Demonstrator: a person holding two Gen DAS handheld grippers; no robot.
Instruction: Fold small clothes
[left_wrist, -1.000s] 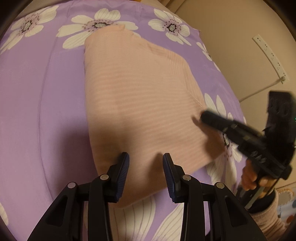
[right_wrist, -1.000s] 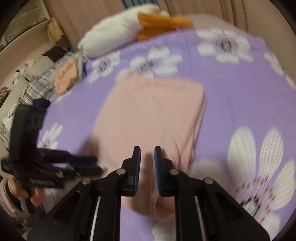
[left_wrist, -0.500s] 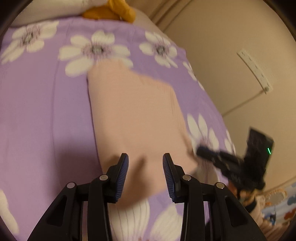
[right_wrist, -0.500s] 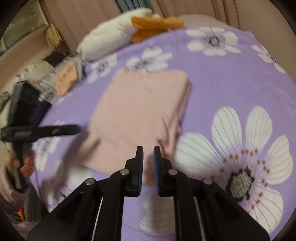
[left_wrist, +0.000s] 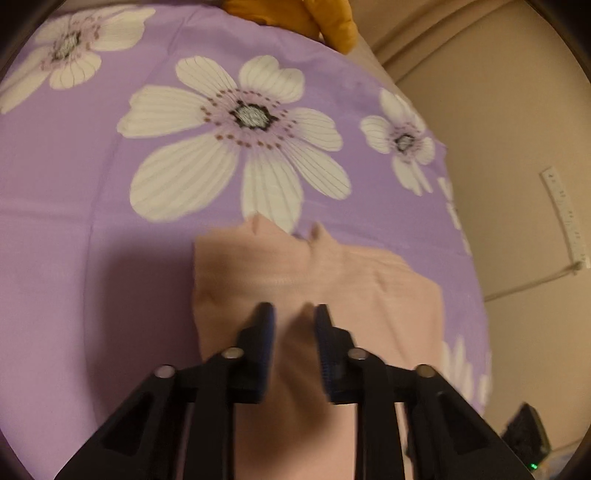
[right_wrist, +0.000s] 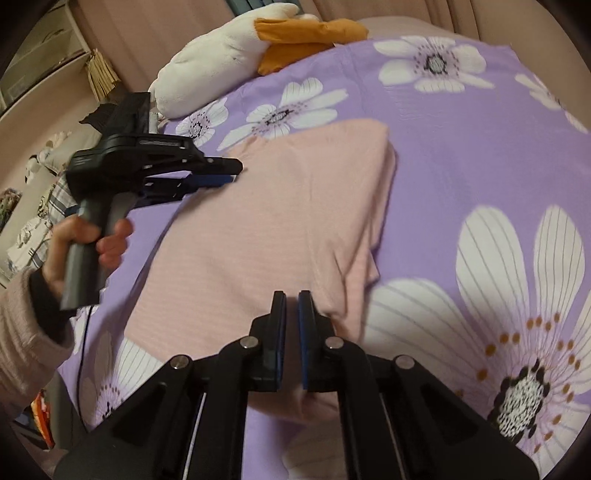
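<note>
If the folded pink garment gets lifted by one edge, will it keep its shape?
Probably not. The pink garment looks like thin ribbed knit that lies limp on the purple bedsheet, so it should droop. Its loose layers at the right edge would likely slide apart.

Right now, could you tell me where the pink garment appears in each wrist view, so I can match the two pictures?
Left wrist view: the pink garment fills the lower centre, running under the left gripper.
Right wrist view: it spreads across the centre, from the left gripper at upper left down to the right gripper.
Shared landmark: the orange and white plush toy at the far edge of the purple flowered sheet.
</note>
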